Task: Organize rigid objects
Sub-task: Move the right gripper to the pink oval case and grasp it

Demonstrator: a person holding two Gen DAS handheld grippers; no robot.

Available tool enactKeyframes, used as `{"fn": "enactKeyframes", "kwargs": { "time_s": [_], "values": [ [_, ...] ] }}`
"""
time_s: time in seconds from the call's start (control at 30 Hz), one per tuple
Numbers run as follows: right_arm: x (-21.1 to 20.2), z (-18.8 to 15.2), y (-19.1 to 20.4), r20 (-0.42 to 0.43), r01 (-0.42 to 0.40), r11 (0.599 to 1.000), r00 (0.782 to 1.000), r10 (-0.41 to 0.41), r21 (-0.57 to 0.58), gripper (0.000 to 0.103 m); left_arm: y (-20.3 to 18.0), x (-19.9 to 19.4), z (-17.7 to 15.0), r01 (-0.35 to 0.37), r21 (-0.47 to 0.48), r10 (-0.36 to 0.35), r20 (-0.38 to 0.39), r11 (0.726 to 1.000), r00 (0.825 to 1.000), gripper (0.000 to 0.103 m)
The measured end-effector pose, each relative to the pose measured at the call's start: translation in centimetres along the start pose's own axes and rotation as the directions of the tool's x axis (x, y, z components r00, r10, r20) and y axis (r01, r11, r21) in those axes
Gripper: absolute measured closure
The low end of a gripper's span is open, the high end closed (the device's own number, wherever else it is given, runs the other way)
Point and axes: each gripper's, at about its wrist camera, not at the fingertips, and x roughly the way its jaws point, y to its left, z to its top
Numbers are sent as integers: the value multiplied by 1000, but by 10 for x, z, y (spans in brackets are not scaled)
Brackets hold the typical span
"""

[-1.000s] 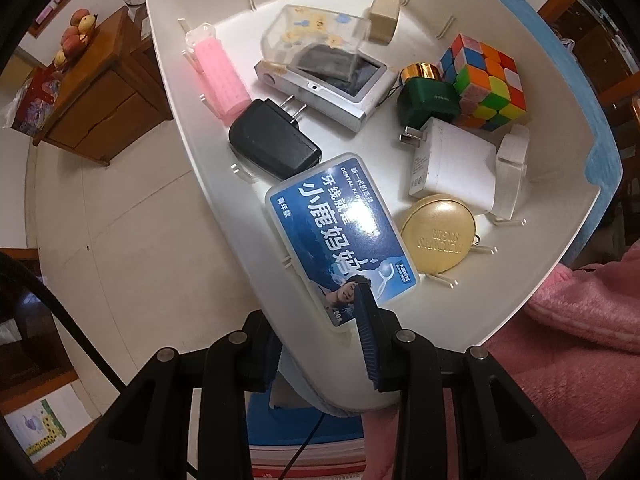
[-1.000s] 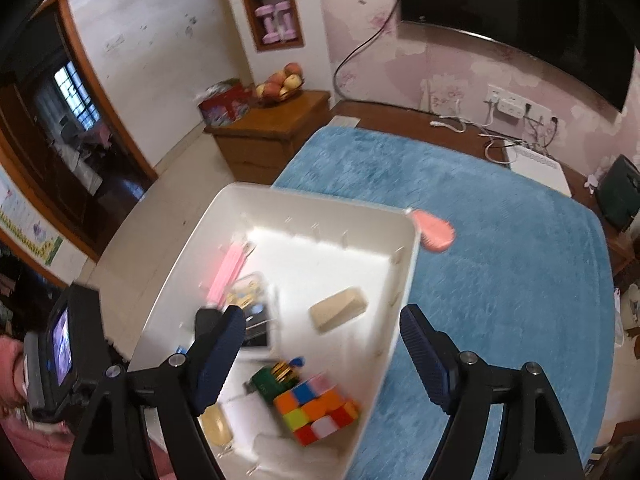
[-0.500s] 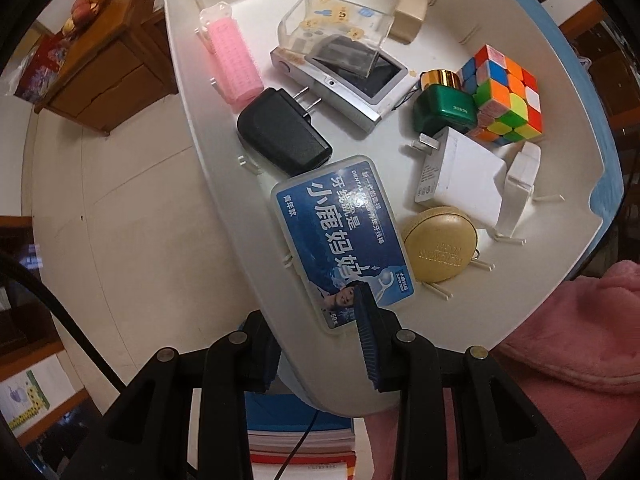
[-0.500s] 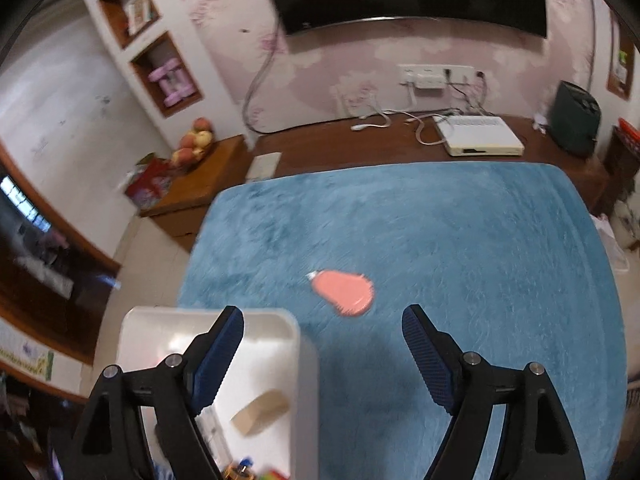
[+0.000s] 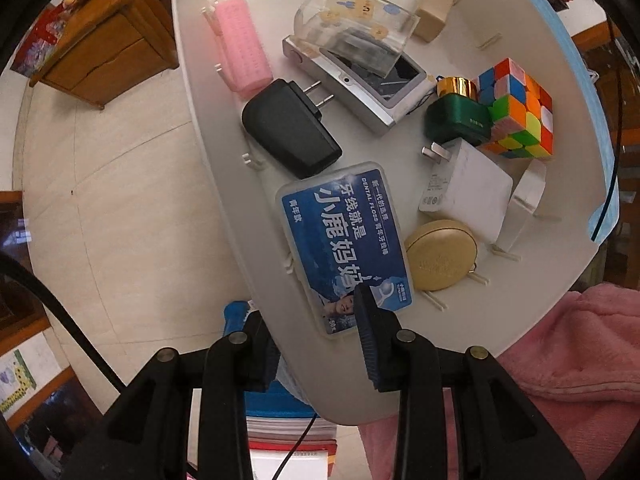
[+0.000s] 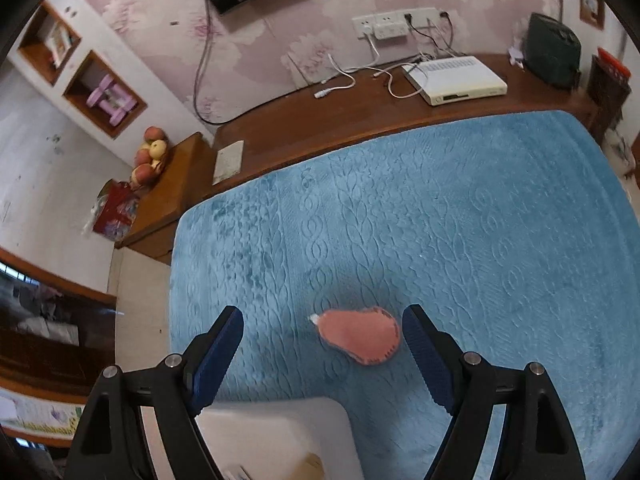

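The left gripper (image 5: 316,328) is clamped on the near wall of the white tray (image 5: 224,184), one finger outside and one inside, so it steadies the tray by its rim. Inside the tray lie a blue floss box (image 5: 344,240), a black plug (image 5: 288,128), a pink roller (image 5: 240,52), a puzzle cube (image 5: 516,108), a white charger (image 5: 464,192), a green bottle (image 5: 458,116) and a round gold case (image 5: 440,254), all crowded together.

The right gripper (image 6: 322,344) has its jaws wide apart and holds nothing. Between its fingers, lying flat on the blue blanket (image 6: 440,220) just beyond the tray's corner, is a small pink pouch (image 6: 360,334), pear-shaped with dark stitching round the edge and a little white tag at its narrow end.

The pouch looks light, thin and soft at the edge, though whether it is stiff inside I cannot tell. It sits low in the plush pile, so the fingers would likely need to press down into the blanket on either side. The wide, rounded part seems the best place to pinch, across its short width; the narrow tagged end would probably slip or fold
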Motion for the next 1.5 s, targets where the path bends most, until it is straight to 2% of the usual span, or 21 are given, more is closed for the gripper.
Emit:
{"fn": "enactKeyframes", "kwargs": {
  "time_s": [0.23, 0.67, 0.97, 1.37, 1.5],
  "values": [
    [26, 6, 15, -76, 121, 993, 990, -122, -13, 21, 1, 1, 3, 4, -24, -5, -16, 1000, 1000, 68],
    [78, -6, -1, -230, 171, 984, 961, -157, 44, 21, 7, 3, 5, 23, -70, -24, -27, 997, 999, 68],
    [95, -6, -4, -277, 257, 966, 928, -250, -11, 21, 13, 5, 8, 35, -95, -39, -33, 995, 999, 67],
    [104, -4, -15, -315, 202, 979, 927, -201, -31, 21, 15, 6, 9, 32, -110, -37, -36, 993, 999, 67],
    [104, 1, -17, -304, 177, 984, 936, -180, -35, 30, 15, 5, 10, 32, -113, -36, -34, 993, 999, 67]
  ]
}}
